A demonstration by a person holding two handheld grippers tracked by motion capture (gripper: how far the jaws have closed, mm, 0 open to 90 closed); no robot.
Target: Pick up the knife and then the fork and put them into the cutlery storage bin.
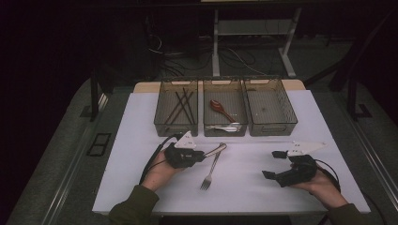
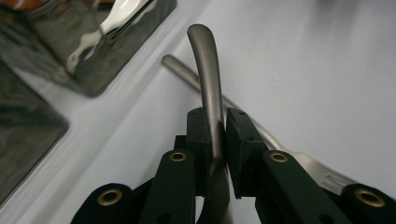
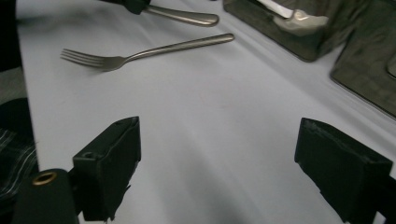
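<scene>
My left gripper (image 1: 202, 154) (image 2: 217, 121) is shut on a metal utensil (image 1: 217, 149) (image 2: 208, 65). Its curved handle sticks out past the pads, and its head is hidden, so I cannot tell what kind it is. It is lifted a little off the white table (image 1: 141, 187). A metal fork (image 1: 210, 172) (image 3: 140, 53) lies flat just to the right of that gripper, tines toward the person; its handle (image 2: 187, 74) runs under the held utensil (image 3: 187, 17). My right gripper (image 1: 272, 164) (image 3: 217, 154) stands open over bare table at the right, nothing between its jaws.
Three see-through bins stand in a row at the back. The left bin (image 1: 162, 123) holds dark sticks, the middle bin (image 1: 206, 129) holds a red-brown spoon (image 1: 219, 108) and metal cutlery, and the right bin (image 1: 286, 123) looks empty. The table's front edge is near the forearms.
</scene>
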